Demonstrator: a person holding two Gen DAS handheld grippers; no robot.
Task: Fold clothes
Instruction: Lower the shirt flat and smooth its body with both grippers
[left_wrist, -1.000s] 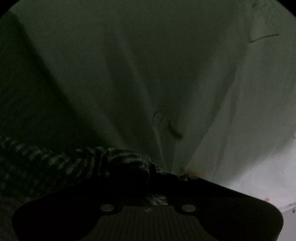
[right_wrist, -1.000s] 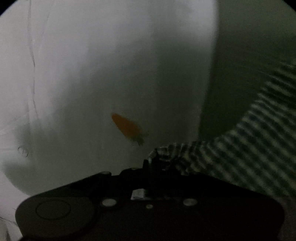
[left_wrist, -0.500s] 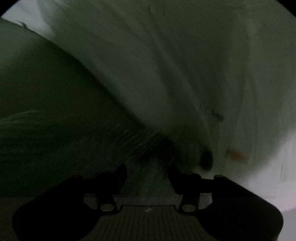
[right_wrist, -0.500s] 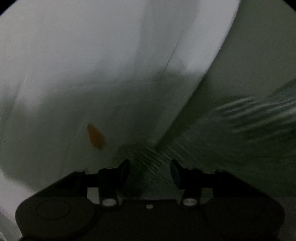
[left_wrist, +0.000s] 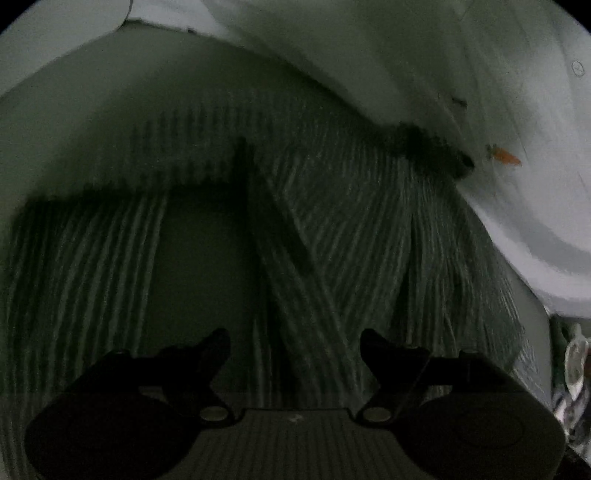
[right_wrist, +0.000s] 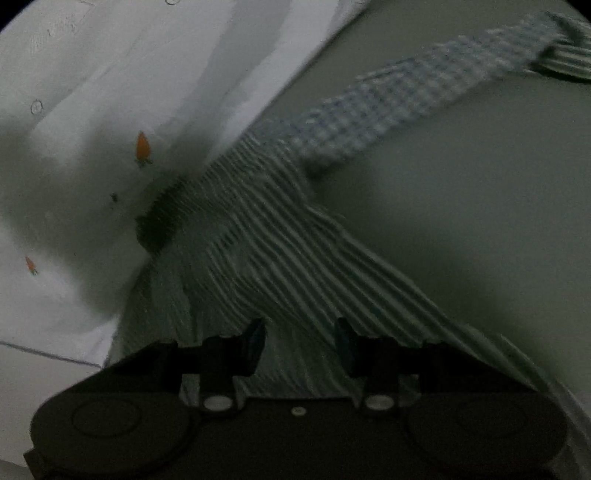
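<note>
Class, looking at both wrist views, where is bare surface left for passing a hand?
Bare surface lies right of the striped garment, below its checked strip. Another patch lies above the stripes in the left view. Crowded: the white cloth meeting the garment.

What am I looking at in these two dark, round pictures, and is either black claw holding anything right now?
No robot here: a person holds a two-finger gripper in each hand, and each has a fisheye camera looking along its fingers, hence the round pictures. One picture is from the left gripper, the other from the right gripper. Both have their fingers spread apart and grip nothing. Beneath both lies a striped garment on a plain grey-green surface; a checked strap or sleeve runs away from it. Next to it lies a white cloth printed with small orange carrots. The light is poor, so finer detail is unclear.
</note>
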